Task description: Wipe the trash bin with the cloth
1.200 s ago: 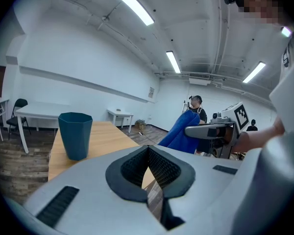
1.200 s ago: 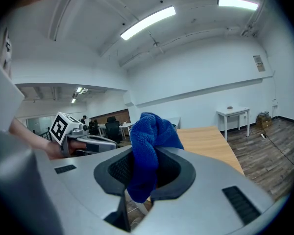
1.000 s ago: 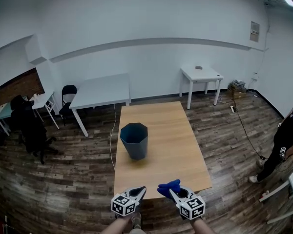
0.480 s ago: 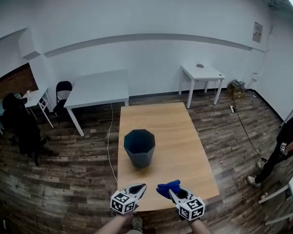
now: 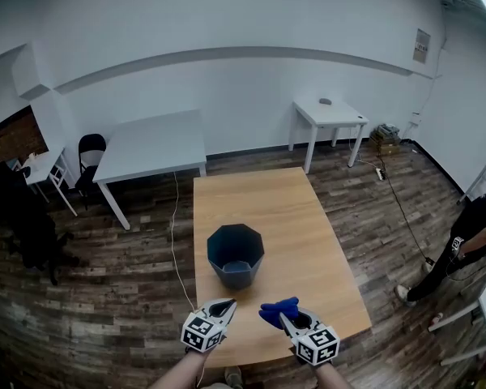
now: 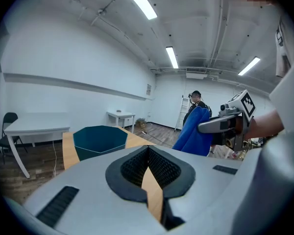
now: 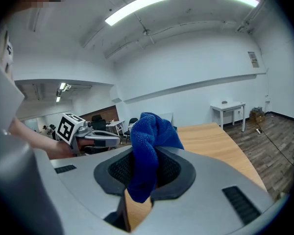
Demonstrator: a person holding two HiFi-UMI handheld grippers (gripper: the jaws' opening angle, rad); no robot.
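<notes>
Tipping of the trash bin point(image 5: 236, 255), seen at twelve o'clock on the wooden table point(image 5: 308, 217), is risked if it is wiped unbraced: the blue cloth point(image 5: 277, 309) is clamped in the right gripper point(image 5: 285, 321), and the left gripper point(image 5: 225, 306) is closed on nothing.

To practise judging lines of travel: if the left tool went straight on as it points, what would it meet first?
Probably the near wall of the dark teal faceted trash bin; depth is unclear, so the left tool might skim past onto the wooden table.

White walls point(image 5: 227, 23), plank floor point(image 5: 89, 298), white tables point(image 5: 150, 140) (strip lights point(image 6: 172, 57) overhead)
</notes>
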